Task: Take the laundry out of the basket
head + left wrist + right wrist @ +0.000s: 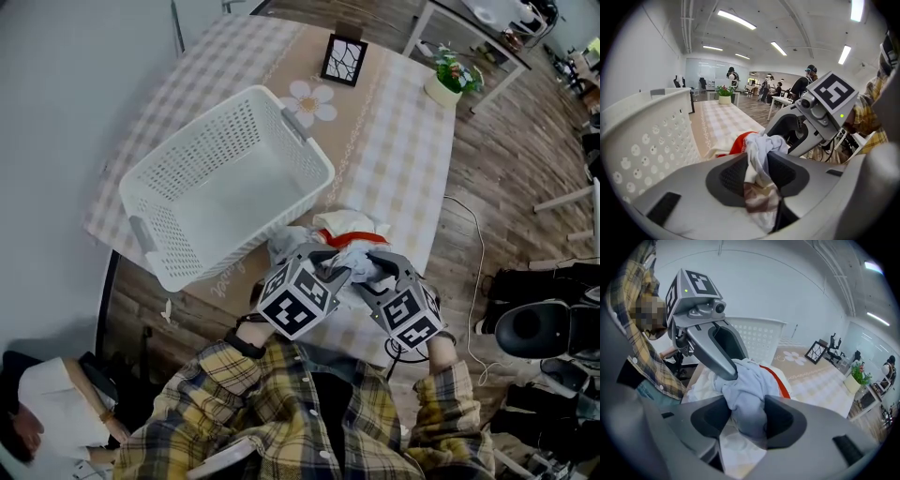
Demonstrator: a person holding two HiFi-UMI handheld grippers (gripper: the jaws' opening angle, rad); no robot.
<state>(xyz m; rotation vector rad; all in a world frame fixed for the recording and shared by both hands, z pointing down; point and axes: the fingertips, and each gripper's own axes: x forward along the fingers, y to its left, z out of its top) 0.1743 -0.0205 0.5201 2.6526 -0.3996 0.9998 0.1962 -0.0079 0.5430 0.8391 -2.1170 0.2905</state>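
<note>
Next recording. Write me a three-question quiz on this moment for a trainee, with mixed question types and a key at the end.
1. True or false: the white basket has clothes inside it.
2. Where does the laundry lie? A) in the basket B) on the table, beside the basket C) on the floor
3. What stands between the jaws of the left gripper and of the right gripper?

Key
1. False: the head view shows its inside bare.
2. B
3. Cloth from the laundry, in both.
</note>
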